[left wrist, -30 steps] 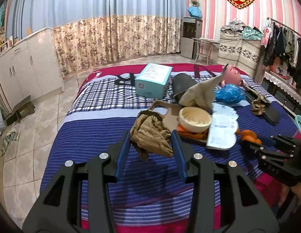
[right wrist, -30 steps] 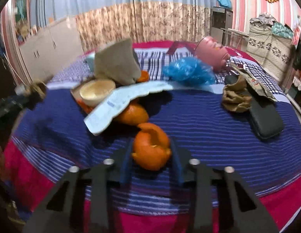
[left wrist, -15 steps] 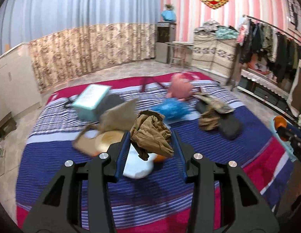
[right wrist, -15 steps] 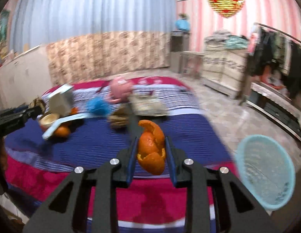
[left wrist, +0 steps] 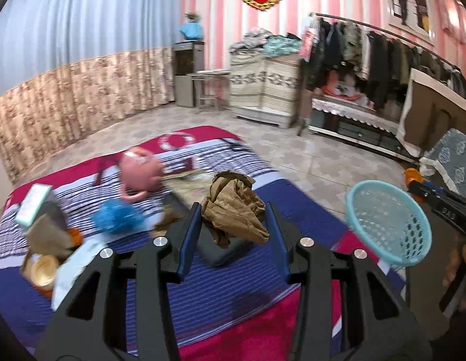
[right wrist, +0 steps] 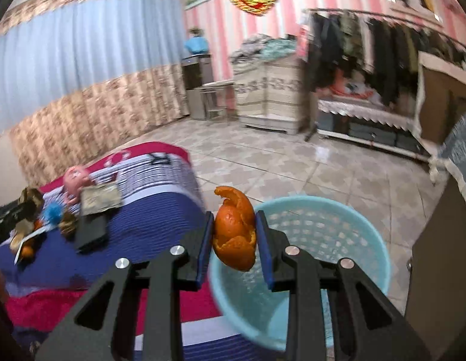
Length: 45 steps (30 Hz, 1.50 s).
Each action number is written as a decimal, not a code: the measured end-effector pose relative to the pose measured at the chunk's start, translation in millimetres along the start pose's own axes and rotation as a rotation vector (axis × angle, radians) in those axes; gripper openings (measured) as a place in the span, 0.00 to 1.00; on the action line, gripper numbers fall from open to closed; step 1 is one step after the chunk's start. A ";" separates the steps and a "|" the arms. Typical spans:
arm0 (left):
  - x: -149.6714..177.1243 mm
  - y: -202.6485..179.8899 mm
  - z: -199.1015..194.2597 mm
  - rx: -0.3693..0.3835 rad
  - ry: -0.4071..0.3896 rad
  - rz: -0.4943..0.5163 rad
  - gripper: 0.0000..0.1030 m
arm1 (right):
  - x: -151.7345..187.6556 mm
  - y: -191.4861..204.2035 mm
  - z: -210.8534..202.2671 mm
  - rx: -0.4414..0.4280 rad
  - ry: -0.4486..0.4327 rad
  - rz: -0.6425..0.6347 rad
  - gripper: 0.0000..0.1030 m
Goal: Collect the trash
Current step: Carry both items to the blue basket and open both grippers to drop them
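Carrying trash binward, the right gripper [right wrist: 234, 237] pinched orange peel [right wrist: 234, 230] over the basket's [right wrist: 347, 228] near rim; the left gripper [left wrist: 234, 228] pinched crumpled brown paper [left wrist: 234, 210] beyond the bed's [left wrist: 203, 300] corner. Releasing came next.

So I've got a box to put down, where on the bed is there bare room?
The near blue-striped part of the bed, between the black case and the basket, is bare. The far side around the pink toy is crowded.
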<state>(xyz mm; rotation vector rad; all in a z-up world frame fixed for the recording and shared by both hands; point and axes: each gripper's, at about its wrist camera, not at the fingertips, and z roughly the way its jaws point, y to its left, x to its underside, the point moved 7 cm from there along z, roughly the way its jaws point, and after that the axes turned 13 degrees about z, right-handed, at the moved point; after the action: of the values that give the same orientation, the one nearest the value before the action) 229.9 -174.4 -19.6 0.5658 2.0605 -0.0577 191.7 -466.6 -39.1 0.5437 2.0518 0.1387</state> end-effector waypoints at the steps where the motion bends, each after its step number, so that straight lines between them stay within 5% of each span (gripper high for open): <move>1: -2.0 -5.8 2.9 0.011 -0.001 0.006 0.41 | -1.1 -11.7 2.3 0.018 -0.006 0.019 0.28; 28: -30.1 -242.6 143.2 0.366 0.074 0.267 0.41 | 19.4 -131.3 21.6 0.197 0.029 0.169 0.28; 31: -32.8 -251.9 152.8 0.382 0.077 0.267 0.42 | 22.9 -136.1 24.8 0.202 0.040 0.183 0.28; 36: -42.9 -245.0 155.2 0.367 0.054 0.233 0.74 | 24.2 -138.4 31.7 0.194 0.037 0.199 0.28; 45: -39.6 -183.3 144.3 0.245 0.041 0.168 0.85 | 24.9 -109.8 49.3 0.174 0.005 0.142 0.29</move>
<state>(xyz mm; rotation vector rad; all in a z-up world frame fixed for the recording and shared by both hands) 286.6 -390.4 -97.8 0.8956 2.0512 -0.2032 187.4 -559.9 -119.0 0.7978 2.0411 0.0451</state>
